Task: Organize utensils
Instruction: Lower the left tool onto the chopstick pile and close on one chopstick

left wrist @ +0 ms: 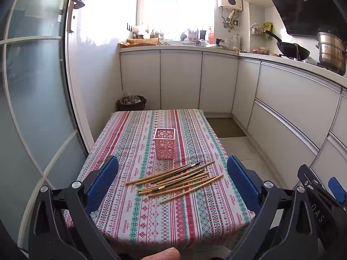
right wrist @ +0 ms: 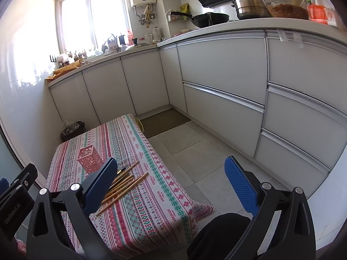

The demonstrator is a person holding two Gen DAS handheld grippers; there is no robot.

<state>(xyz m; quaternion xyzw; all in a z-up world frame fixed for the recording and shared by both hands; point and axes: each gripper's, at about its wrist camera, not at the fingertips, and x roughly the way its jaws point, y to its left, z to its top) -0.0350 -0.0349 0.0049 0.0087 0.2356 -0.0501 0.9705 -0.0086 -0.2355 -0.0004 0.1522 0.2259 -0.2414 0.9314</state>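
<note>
A pile of several bamboo chopsticks (left wrist: 175,178), some with dark tips, lies on the patterned tablecloth (left wrist: 151,216). Just beyond them stands a pink perforated square holder (left wrist: 164,144), upright and with nothing showing inside. My left gripper (left wrist: 172,162) hovers above the near part of the table, open and holding nothing, its blue pads (left wrist: 102,182) framing the pile. My right gripper (right wrist: 171,162) is open and bare too, to the right of the table over the floor. In the right wrist view the chopsticks (right wrist: 123,182) are partly hidden behind its left pad, beside the holder (right wrist: 89,157).
White lower cabinets (left wrist: 282,99) run along the back and right. A dark bin (left wrist: 131,103) sits behind the table, with a brown floor mat (left wrist: 225,126) to its right. A frosted glass door (left wrist: 32,108) closes the left side. A dark-clothed knee (right wrist: 216,234) is near the table's front corner.
</note>
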